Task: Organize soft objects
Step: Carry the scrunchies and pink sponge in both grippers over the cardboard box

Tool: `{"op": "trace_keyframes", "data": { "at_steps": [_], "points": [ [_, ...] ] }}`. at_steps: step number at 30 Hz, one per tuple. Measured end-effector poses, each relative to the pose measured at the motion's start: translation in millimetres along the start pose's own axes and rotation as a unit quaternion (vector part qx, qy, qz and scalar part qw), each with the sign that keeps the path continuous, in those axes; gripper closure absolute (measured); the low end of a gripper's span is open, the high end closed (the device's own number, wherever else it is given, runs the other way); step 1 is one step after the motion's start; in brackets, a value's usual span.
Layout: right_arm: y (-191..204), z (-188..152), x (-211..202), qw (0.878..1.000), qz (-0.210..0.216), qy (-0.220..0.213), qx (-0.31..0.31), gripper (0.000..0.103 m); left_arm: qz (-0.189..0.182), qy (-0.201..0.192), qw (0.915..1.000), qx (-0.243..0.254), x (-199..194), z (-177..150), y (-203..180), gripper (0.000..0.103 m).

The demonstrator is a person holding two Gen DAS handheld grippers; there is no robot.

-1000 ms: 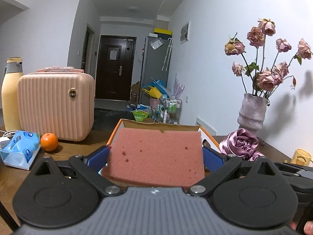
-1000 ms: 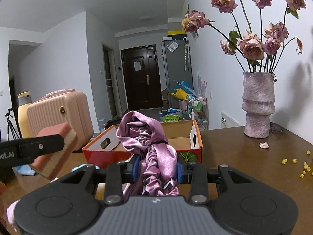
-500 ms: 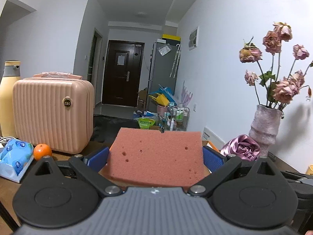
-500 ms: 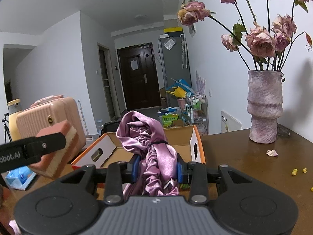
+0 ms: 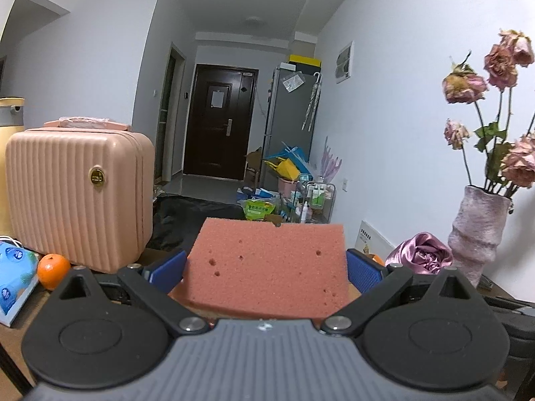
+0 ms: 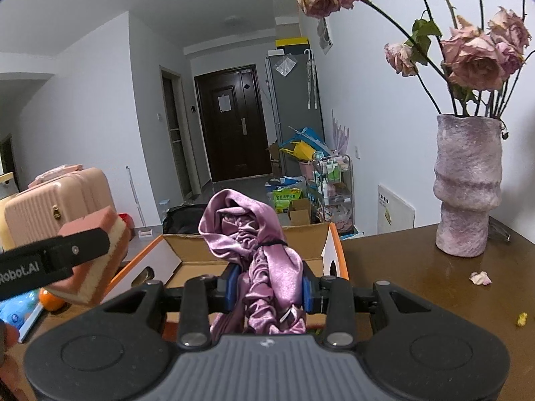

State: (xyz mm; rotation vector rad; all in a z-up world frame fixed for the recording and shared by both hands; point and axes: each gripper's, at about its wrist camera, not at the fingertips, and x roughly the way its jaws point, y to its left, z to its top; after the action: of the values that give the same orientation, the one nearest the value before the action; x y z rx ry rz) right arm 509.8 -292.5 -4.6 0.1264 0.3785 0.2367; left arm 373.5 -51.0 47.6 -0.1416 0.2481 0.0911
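My left gripper (image 5: 264,267) is shut on a pink sponge (image 5: 267,264) and holds it in the air; the same sponge (image 6: 97,257) shows in the right wrist view, left of the box. My right gripper (image 6: 269,287) is shut on a purple satin cloth (image 6: 257,244), bunched and tied, held just in front of the open cardboard box (image 6: 190,267) with orange edges. The cloth also shows at the right in the left wrist view (image 5: 421,257). The sponge hides most of the box in the left wrist view.
A pink ribbed case (image 5: 77,197) stands at the left, with an orange (image 5: 53,270) and a blue tissue pack (image 5: 13,274) beside it. A purple vase (image 6: 468,190) of dried roses stands on the brown table (image 6: 418,284) at the right. Petal bits lie near it.
Both grippers have risen and moved closer to the box, still holding their loads. The right gripper has come nearer the vase, which now looks larger.
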Motion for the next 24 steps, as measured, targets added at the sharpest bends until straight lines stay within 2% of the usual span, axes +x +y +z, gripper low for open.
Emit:
{"op": "trace_keyframes", "data": {
  "at_steps": [14,24],
  "points": [
    [-5,18,61,1.0,0.003,0.03,-0.007,0.068,0.029,0.011,0.9995,0.009,63,6,-2,0.002],
    [-3,17,92,0.998,0.002,0.055,-0.012,0.068,0.043,0.032,0.9984,0.018,99,6,1,0.002]
  ]
}}
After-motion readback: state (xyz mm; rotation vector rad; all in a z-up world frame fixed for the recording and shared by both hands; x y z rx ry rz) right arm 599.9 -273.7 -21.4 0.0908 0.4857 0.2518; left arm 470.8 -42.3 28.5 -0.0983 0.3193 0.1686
